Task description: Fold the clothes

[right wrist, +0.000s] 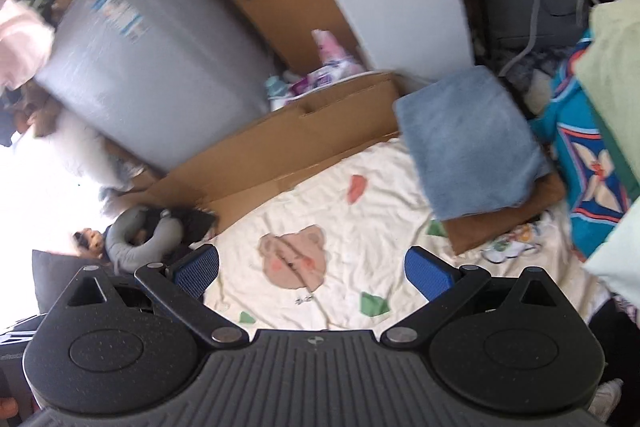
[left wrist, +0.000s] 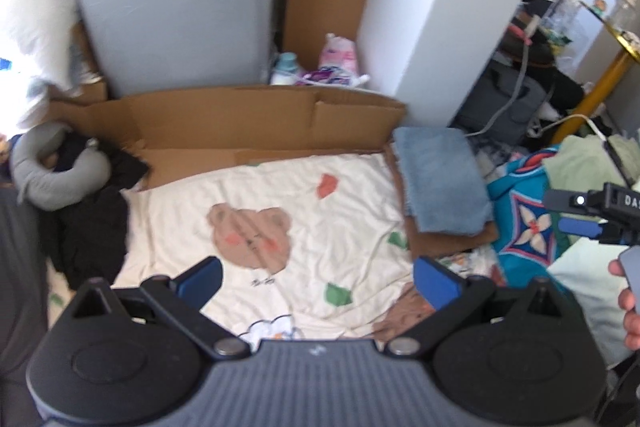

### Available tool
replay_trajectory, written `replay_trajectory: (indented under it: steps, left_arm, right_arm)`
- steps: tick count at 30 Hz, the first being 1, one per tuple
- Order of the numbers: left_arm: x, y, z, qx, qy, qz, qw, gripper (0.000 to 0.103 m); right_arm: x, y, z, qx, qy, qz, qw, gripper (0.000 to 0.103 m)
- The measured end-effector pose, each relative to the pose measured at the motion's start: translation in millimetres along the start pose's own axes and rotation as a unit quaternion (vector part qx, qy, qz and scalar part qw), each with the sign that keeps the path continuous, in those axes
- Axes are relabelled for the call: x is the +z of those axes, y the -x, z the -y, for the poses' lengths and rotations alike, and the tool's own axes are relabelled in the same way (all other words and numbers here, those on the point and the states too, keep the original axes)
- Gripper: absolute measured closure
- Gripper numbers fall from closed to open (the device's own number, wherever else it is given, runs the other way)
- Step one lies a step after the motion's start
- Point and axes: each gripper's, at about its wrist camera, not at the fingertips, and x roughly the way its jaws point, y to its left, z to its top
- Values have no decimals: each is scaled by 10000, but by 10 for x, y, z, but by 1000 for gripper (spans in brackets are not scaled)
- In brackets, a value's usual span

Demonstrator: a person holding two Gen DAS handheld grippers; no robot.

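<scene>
Both tools, left (left wrist: 318, 281) and right (right wrist: 312, 273), gape wide, empty, above the bear sheet (left wrist: 280, 227); folded blue towel (left wrist: 442, 179) beside it.

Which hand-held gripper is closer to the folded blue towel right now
Right, judging by how large it looks. The right hand-held gripper sits below-left of the folded blue towel; the left hand-held gripper is farther back and left of it.

The bed sheet (left wrist: 332, 211) is cream, printed with a brown bear face with pink cheeks (left wrist: 250, 233), plus green and coral-red leaf shapes. At its far right corner a folded towel (left wrist: 440, 179) is plain dusty blue on brown cardboard (left wrist: 224, 123); beyond the right edge a cloth (left wrist: 528, 219) is turquoise with a navy, red and cream flower diamond. At the left edge lie a grey neck pillow (left wrist: 52, 179) and black clothing (left wrist: 96, 231).
</scene>
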Motion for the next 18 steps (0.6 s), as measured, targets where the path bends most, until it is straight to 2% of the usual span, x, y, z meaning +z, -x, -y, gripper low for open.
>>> replay_trajectory:
  steps: [4, 10, 14, 18]
  left_arm:
    - [-164, 103, -178, 114, 243, 192, 9995, 0]
    - [-440, 45, -309, 366, 600, 385, 9968, 0]
    - [-649, -29, -325, 408, 927, 469, 9938, 0]
    - [-860, -40, -281, 261, 1248, 713, 9893, 0]
  right_arm:
    - [-163, -86, -163, 18, 306, -20, 9995, 1]
    - [-365, -220, -326, -140, 758, 35, 9970, 1]
    - [-502, -268, -383, -227, 1013, 66, 9946, 1]
    - [-654, -243, -426, -314, 1247, 117, 9916, 1]
